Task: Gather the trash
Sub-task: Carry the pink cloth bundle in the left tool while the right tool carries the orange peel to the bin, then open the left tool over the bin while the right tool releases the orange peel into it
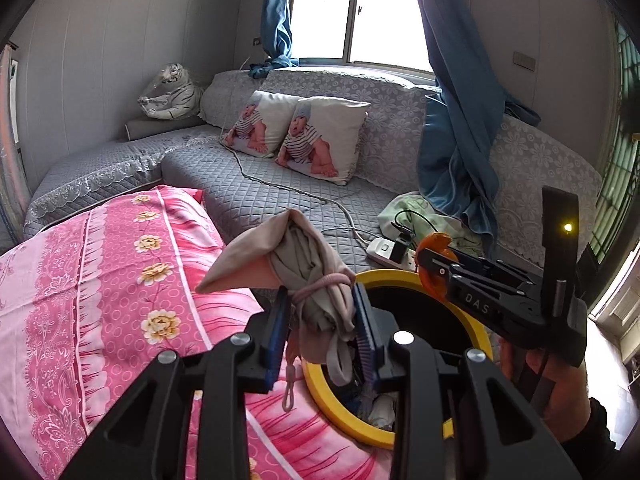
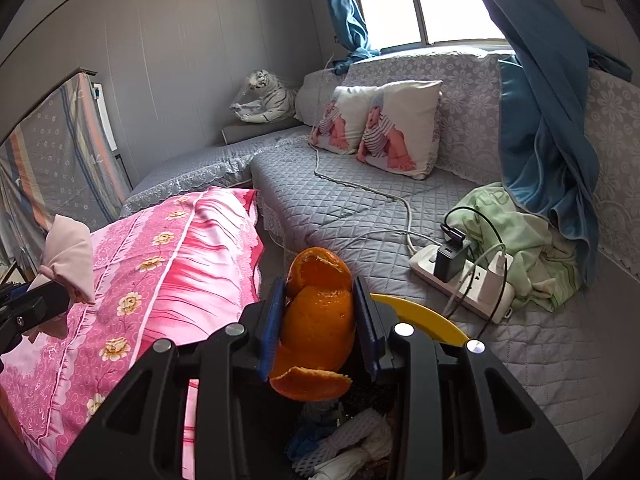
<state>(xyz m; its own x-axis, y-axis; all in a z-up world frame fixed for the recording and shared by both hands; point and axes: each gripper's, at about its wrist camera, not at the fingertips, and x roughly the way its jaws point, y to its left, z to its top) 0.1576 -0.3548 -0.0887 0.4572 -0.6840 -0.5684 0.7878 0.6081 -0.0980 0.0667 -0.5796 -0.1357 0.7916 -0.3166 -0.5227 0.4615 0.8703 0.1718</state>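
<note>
L gripper had its blue pads closed most of the way on a beige cloth bundle tied w/ a pink cord; the bundle stuck up above the pads, and a cord loop dangled below. It hung at the near-left rim of the yellow-rimmed bin, over the seam between the bin and the pink floral bedspread. R gripper was clamped narrowly on an orange peel, curled pieces poking out above and below the pads. Seen from the left wrist cam, that gripper's black body read "DAS" in white letters, w/ more letters possibly cut off, and a small yellow light glowed on its upright post; a hand in a dark sleeve gripped its handle. The peel sat over the far-right rim of the bin. Inside the bin, white foam netting and something blue lay crumpled. Beyond the bin, on the grey quilted sofa, a white power strip w/ a black charger and a white plug lay near the seat's front edge, beside a green cloth w/ faint lettering too creased to read. Two baby-print cushions leaned on the sofa back; a white tiger toy sat at the far-left corner.
</note>
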